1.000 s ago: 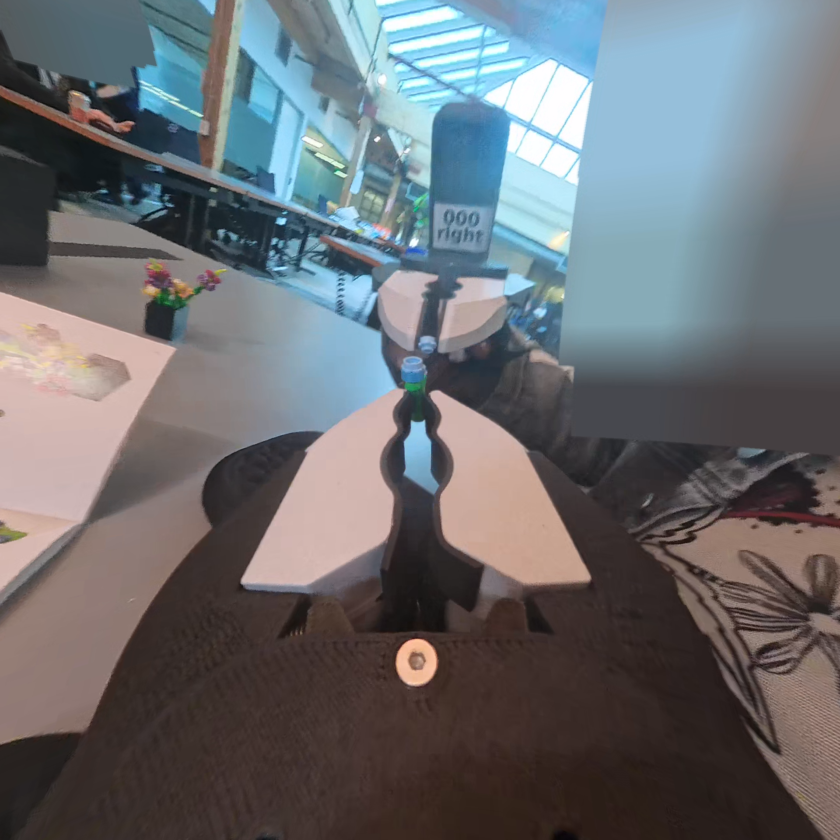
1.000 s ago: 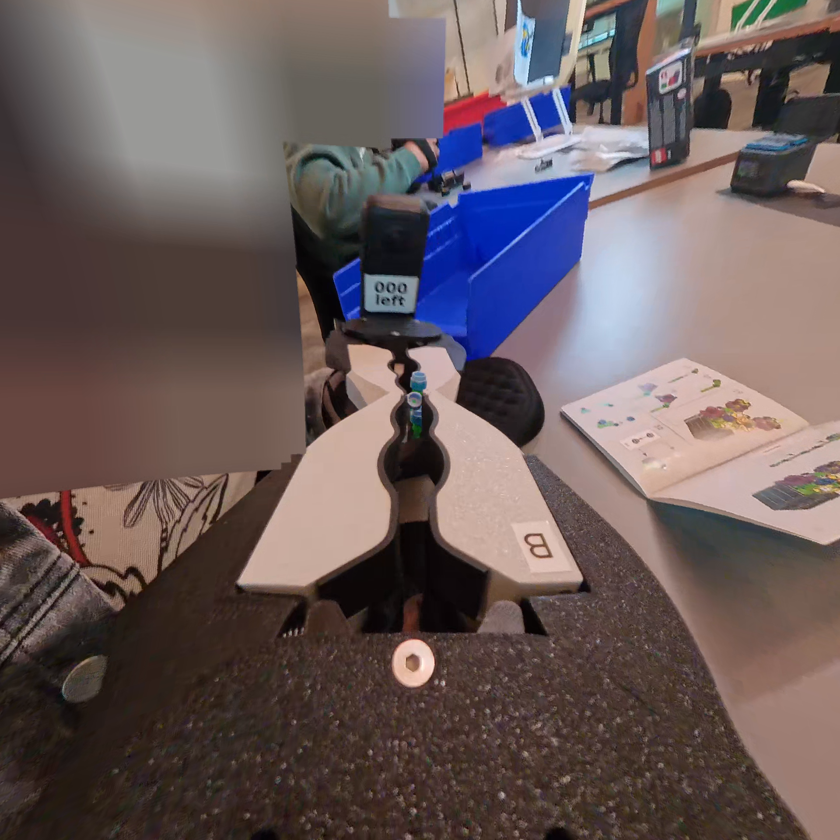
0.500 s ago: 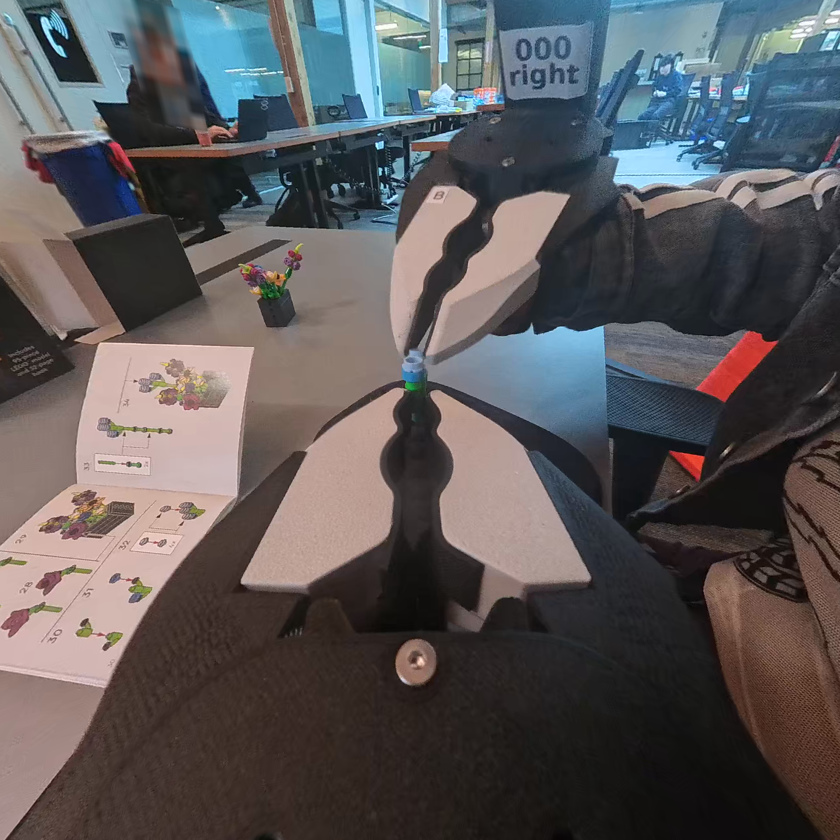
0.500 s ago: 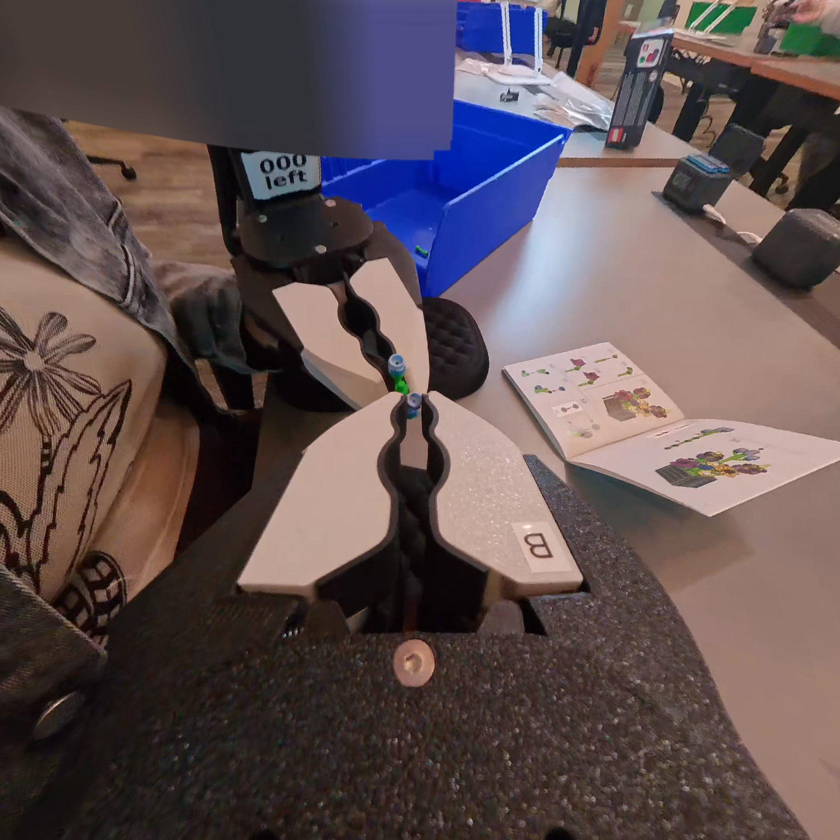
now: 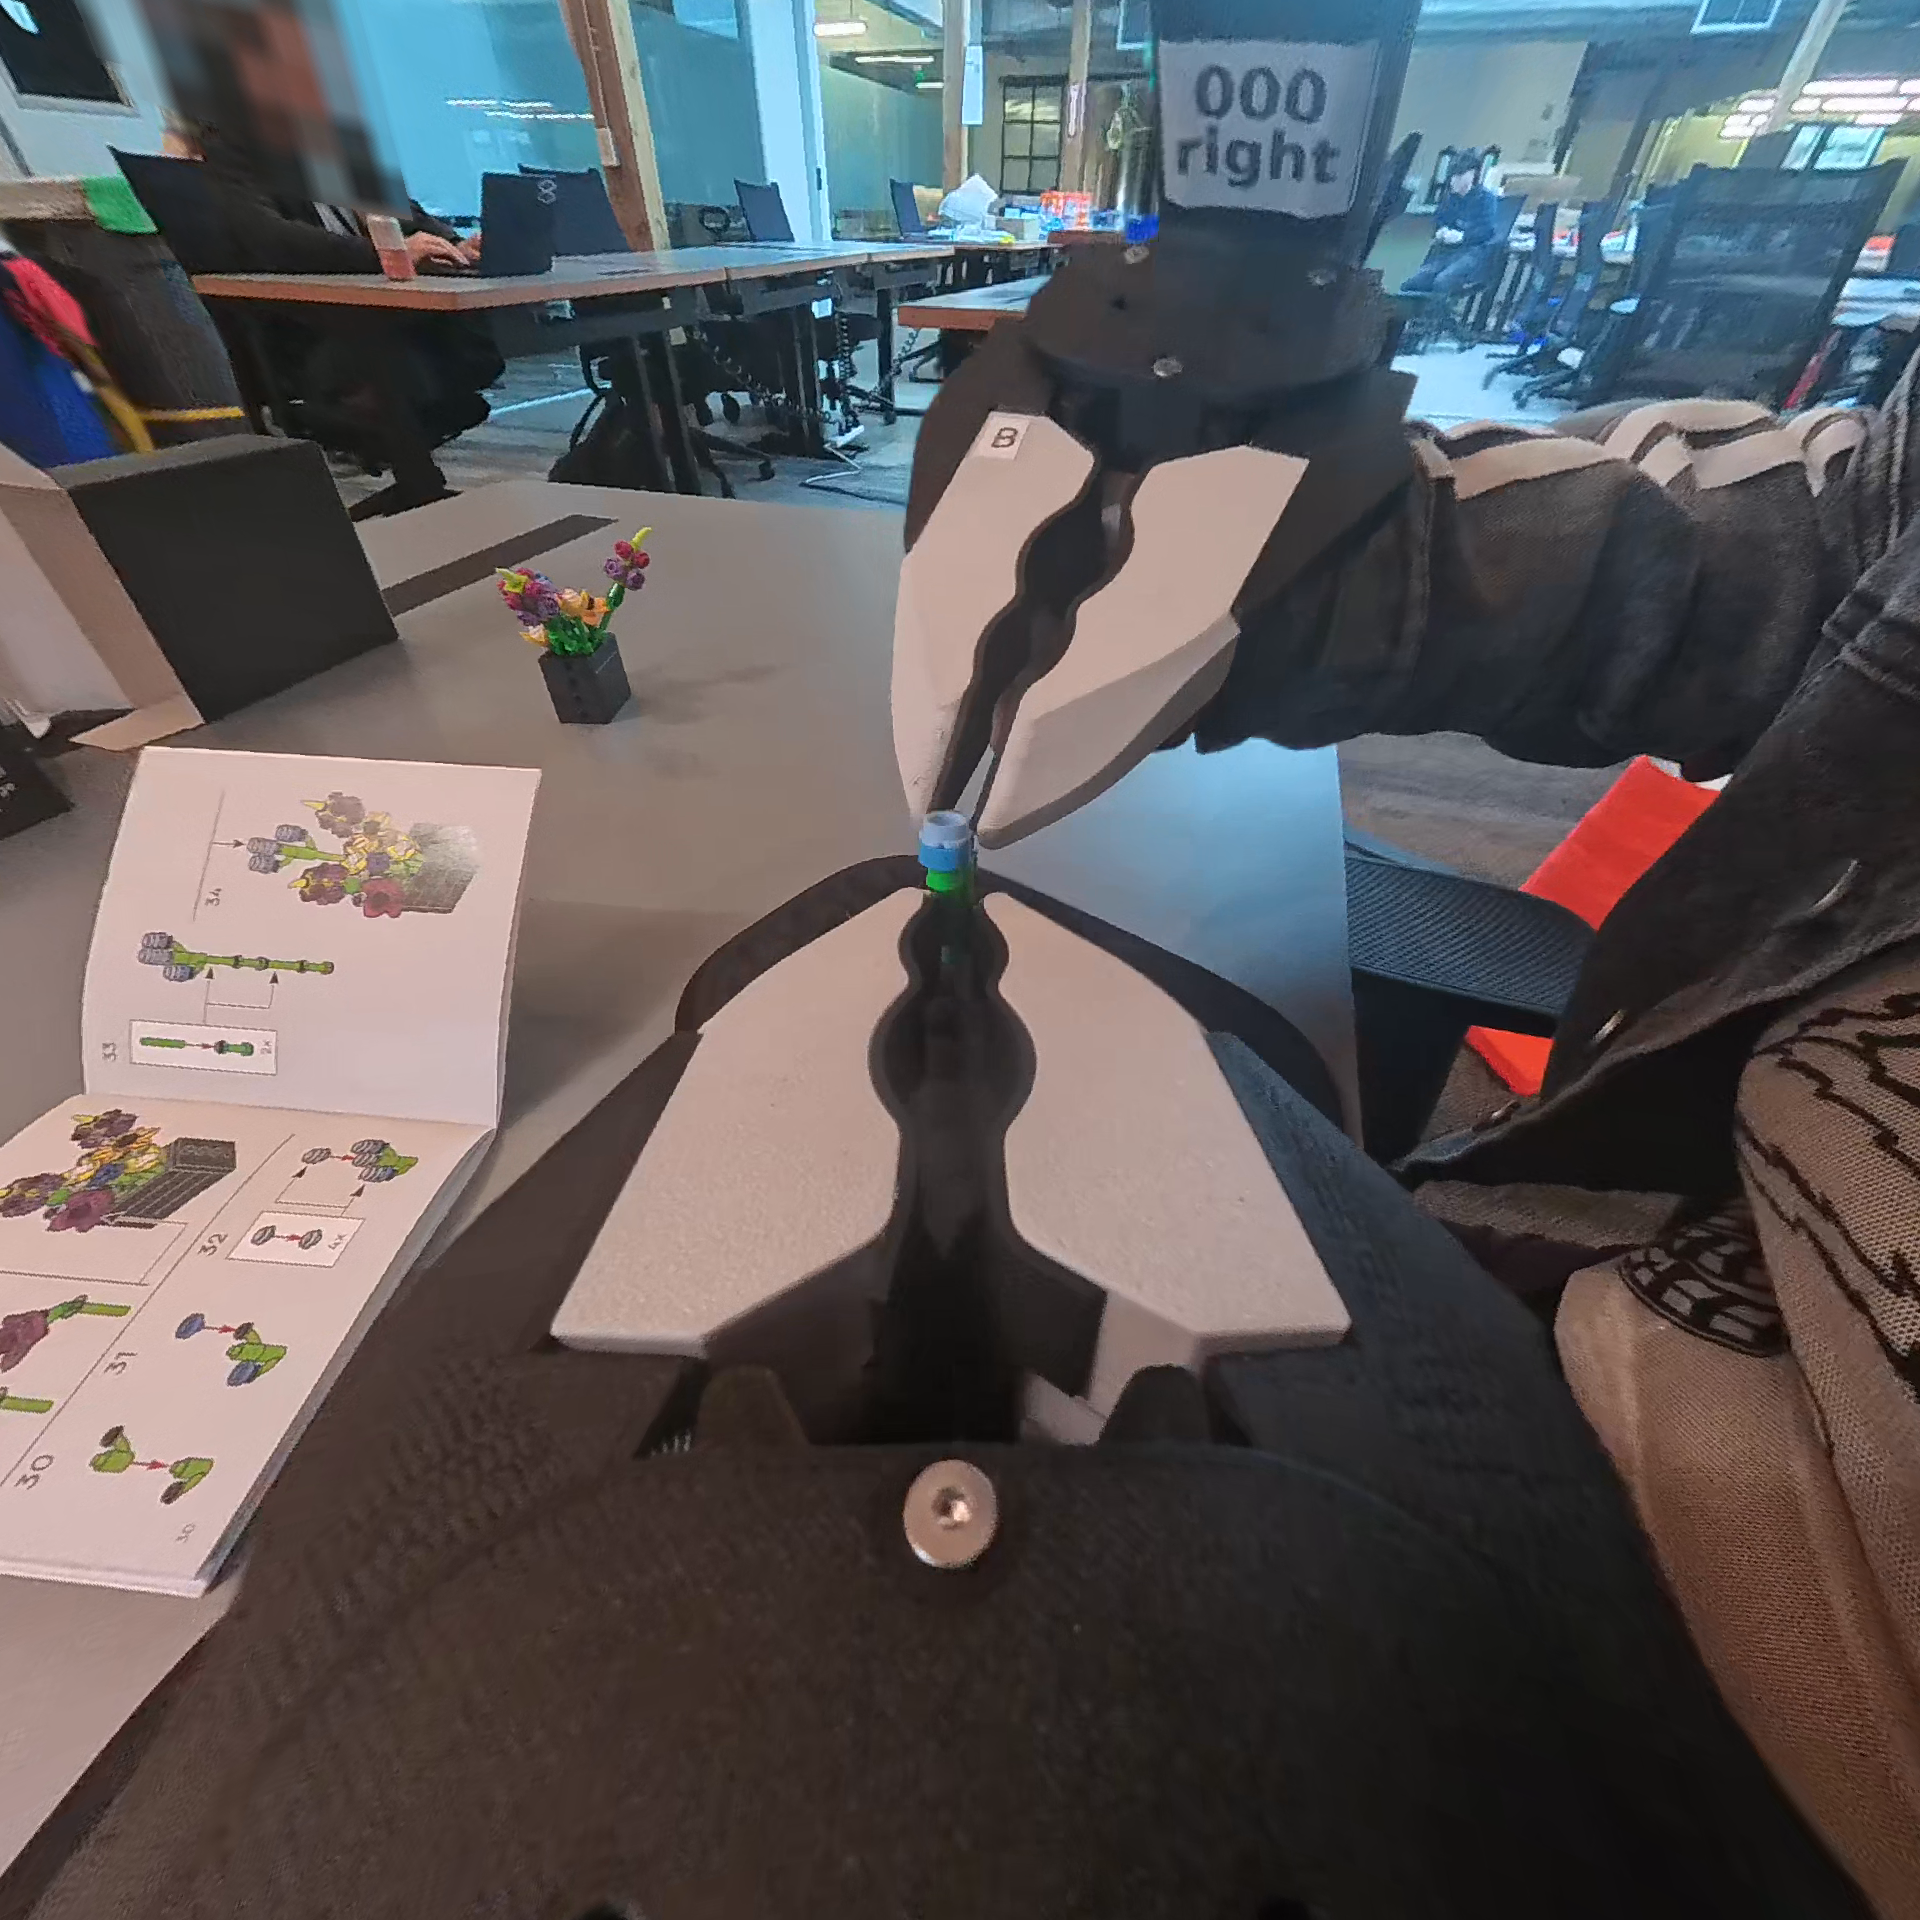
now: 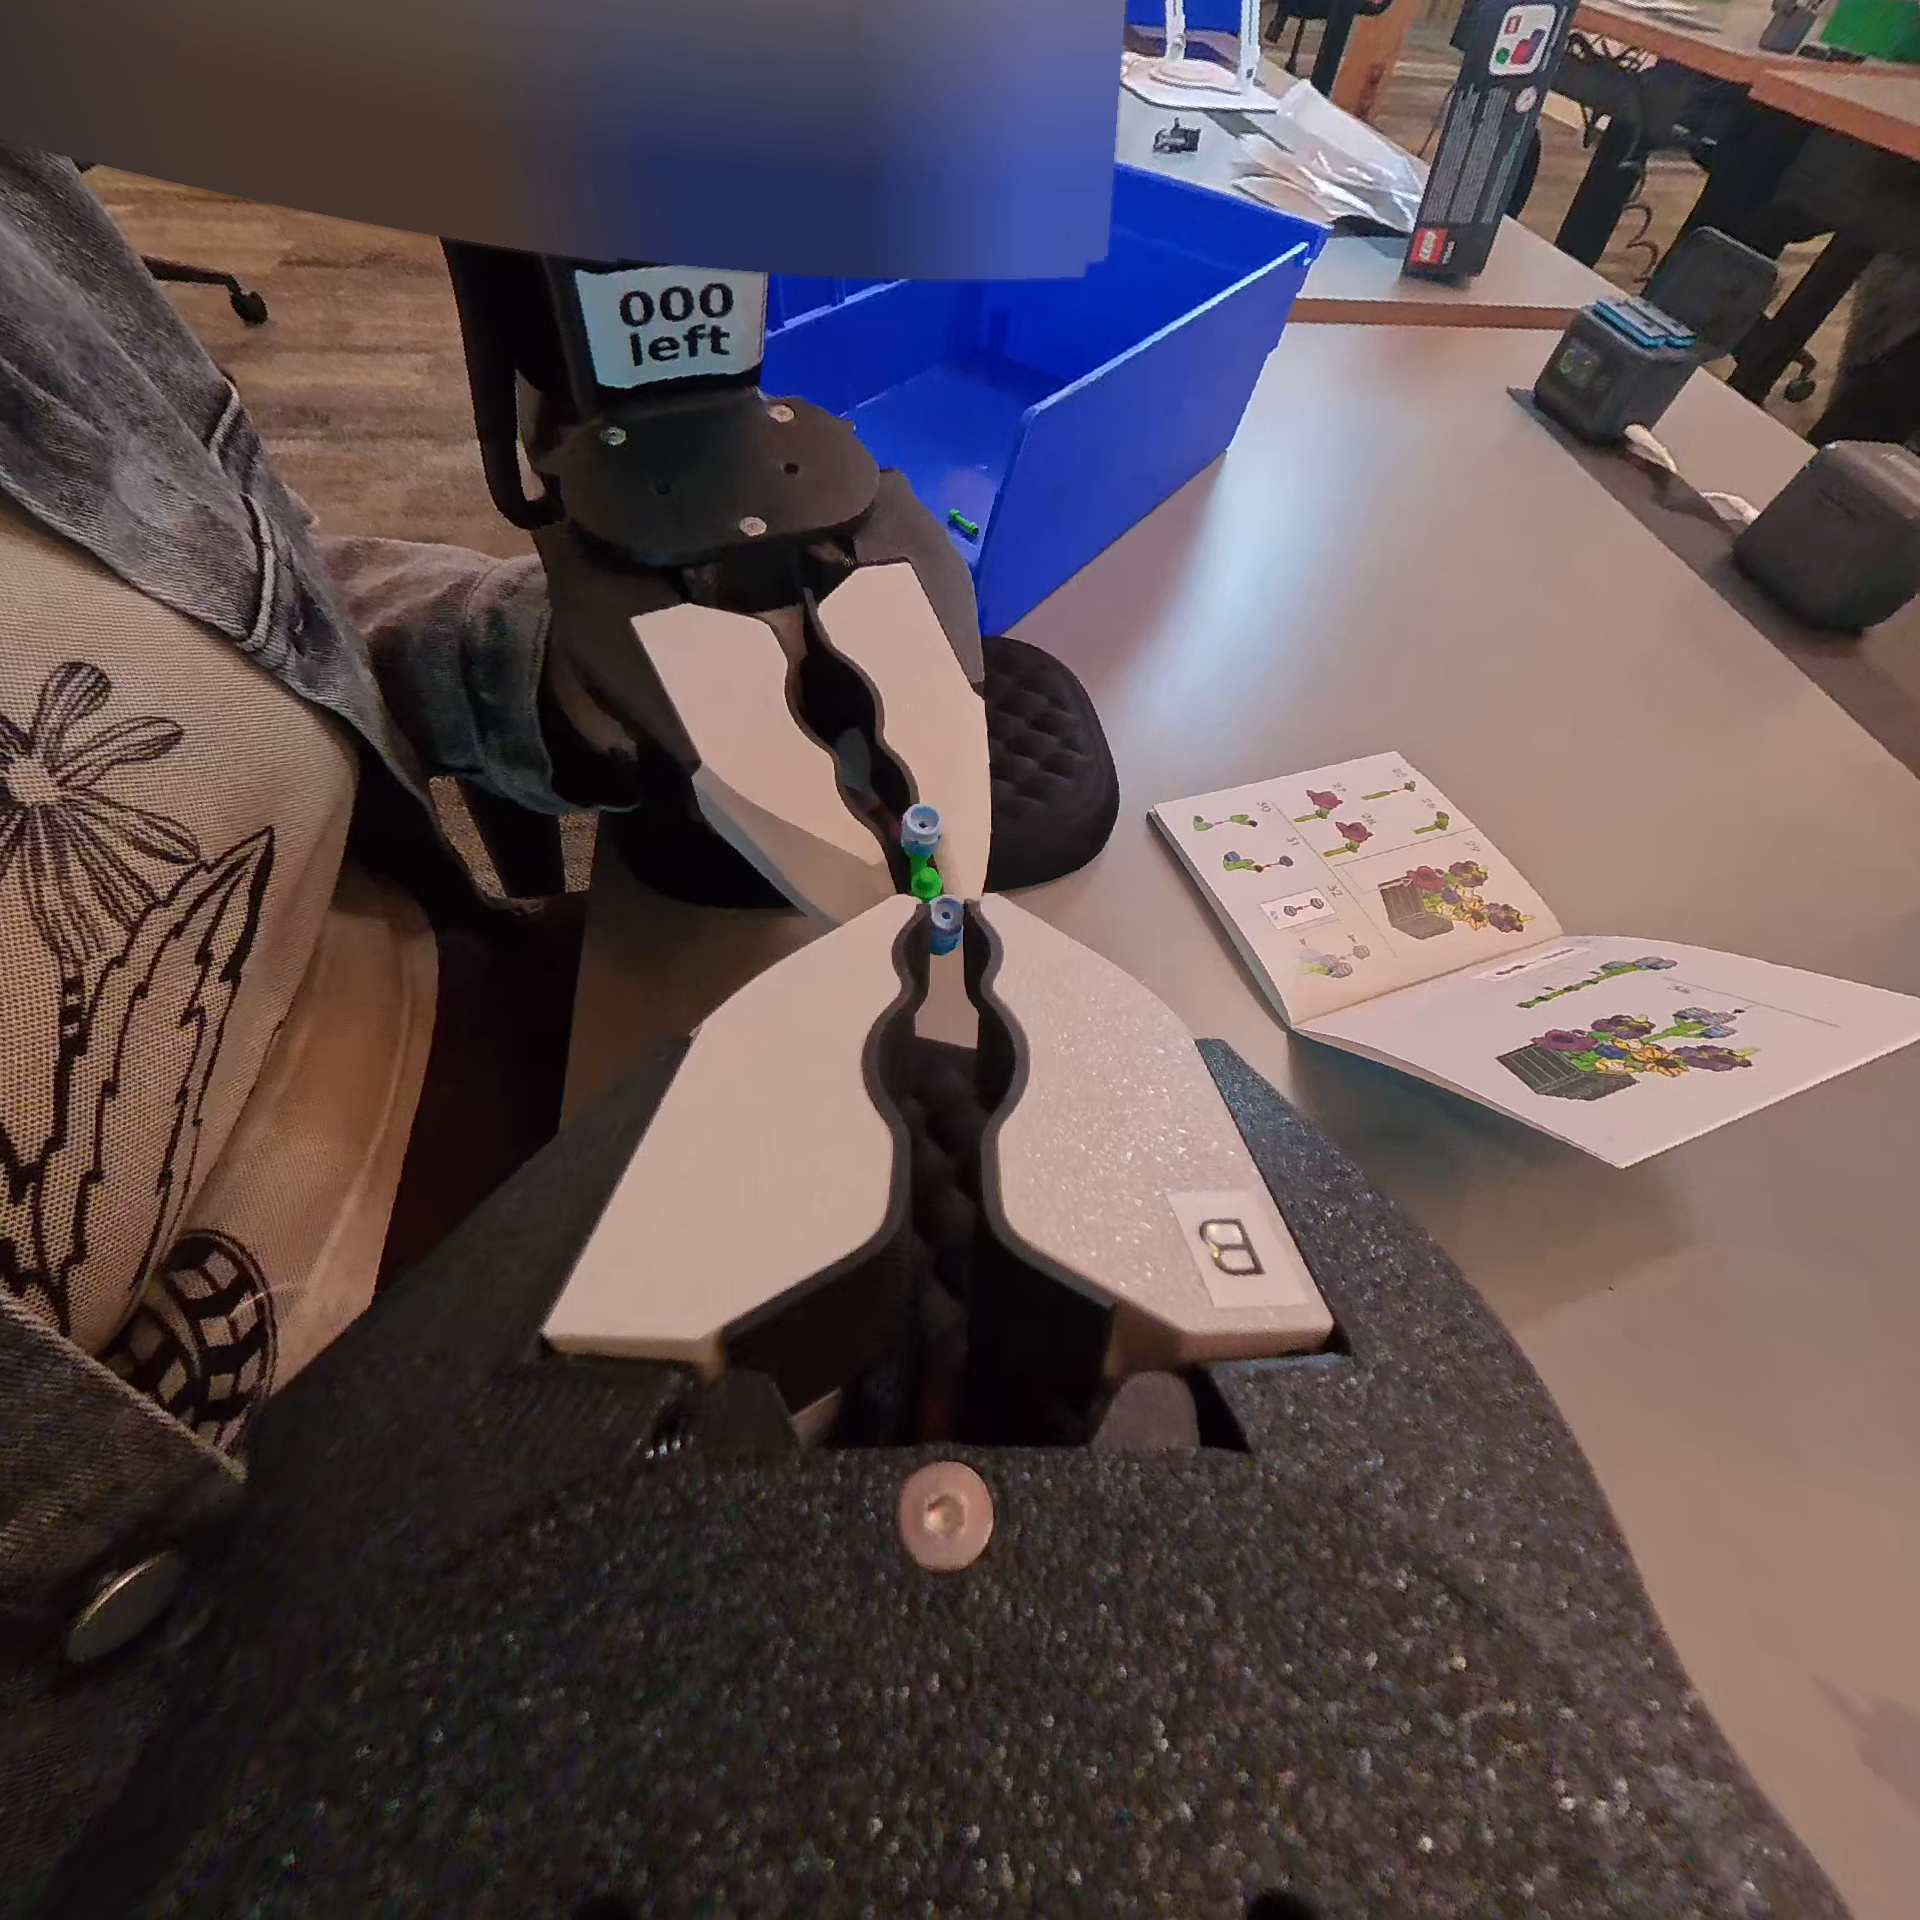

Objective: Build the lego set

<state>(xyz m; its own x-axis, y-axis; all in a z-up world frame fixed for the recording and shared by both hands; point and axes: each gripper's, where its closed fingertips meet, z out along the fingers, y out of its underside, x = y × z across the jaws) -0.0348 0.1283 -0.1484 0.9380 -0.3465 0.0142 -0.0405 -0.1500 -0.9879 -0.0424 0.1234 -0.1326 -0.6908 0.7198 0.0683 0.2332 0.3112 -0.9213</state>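
Green stem piece [image 5: 945, 904] pinched in left claw [image 5: 951, 899]; right claw [image 6: 943, 914] grips one blue stud [image 6: 943, 923]; one booklet [image 6: 1507, 966].

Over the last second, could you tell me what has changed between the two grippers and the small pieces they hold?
Both grippers tipped down from pointing level at each other toward the table. The right gripper now angles down onto the left gripper, its blue stud nearly at the green stem. Neither let go: both are still shut on their pieces. The instruction booklet and flower pot model lie unmoved.
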